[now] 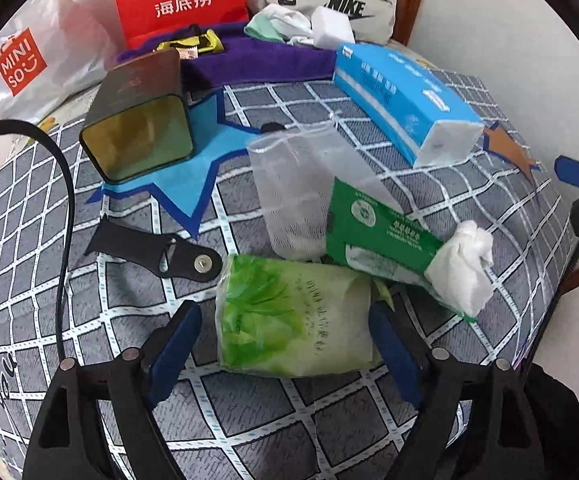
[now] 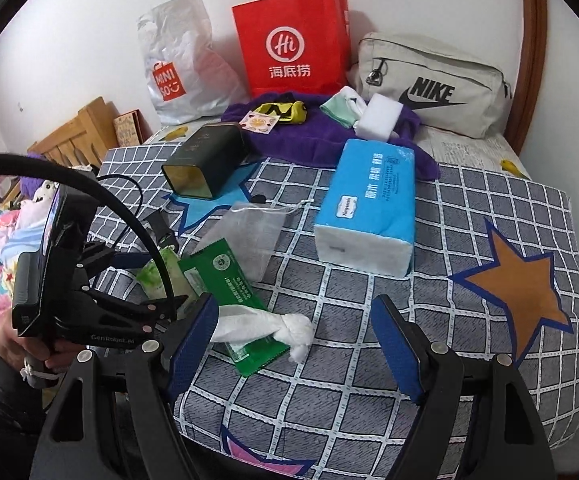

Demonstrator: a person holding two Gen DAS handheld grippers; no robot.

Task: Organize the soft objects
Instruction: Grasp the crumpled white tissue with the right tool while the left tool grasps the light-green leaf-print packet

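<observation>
your left tool (image 1: 285, 344) is spread wide around the light green tissue pack (image 1: 293, 316) lying on the checked bed (image 1: 329, 420), not gripping it. your right tool (image 2: 295, 344) gapes open beside the dark green packet (image 2: 225, 280) and its crumpled tissue (image 2: 273, 326).

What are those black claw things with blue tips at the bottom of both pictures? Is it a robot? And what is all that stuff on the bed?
No robot: a person holds two grabbing tools, each with a camera looking along its two fingers. One picture is from the left gripper, the other from the right gripper. Both are open, holding nothing. The left one has its fingers on either side of a light green tissue pack. On the checked bedcover also lie a dark green packet with a white tissue sticking out, a mesh pouch, a blue tissue pack and a dark tin on its side.
</observation>
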